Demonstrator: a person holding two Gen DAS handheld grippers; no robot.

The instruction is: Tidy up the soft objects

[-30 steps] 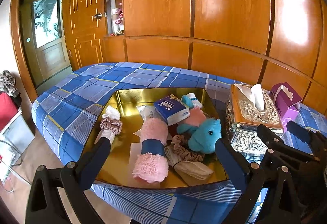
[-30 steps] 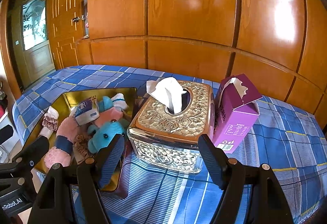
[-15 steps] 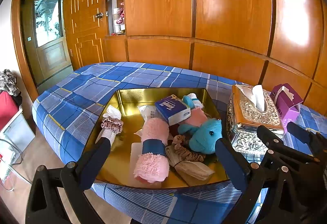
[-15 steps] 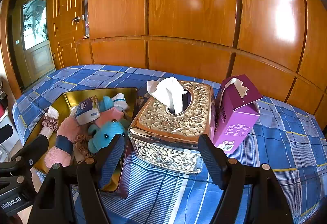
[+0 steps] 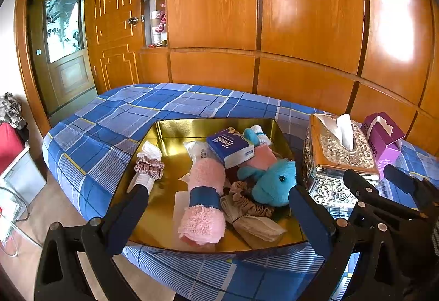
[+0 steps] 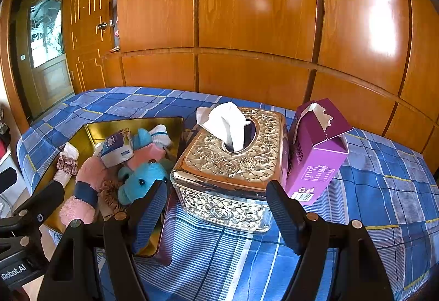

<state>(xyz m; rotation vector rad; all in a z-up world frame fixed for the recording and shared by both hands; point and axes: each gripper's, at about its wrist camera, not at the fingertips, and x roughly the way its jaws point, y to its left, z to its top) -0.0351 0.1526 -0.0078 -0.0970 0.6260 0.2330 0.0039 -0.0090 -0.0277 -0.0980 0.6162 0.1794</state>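
The left gripper hangs with its jaws spread wide and empty at the bottom of its frame, over the near edge of the gold tray at centre frame. Between its fingers lies the pink rolled towel with a blue band, the blue plush toy just right of it. The right gripper, also spread and empty, frames the ornate tissue box at centre frame, with the purple tissue carton beside it on the right.
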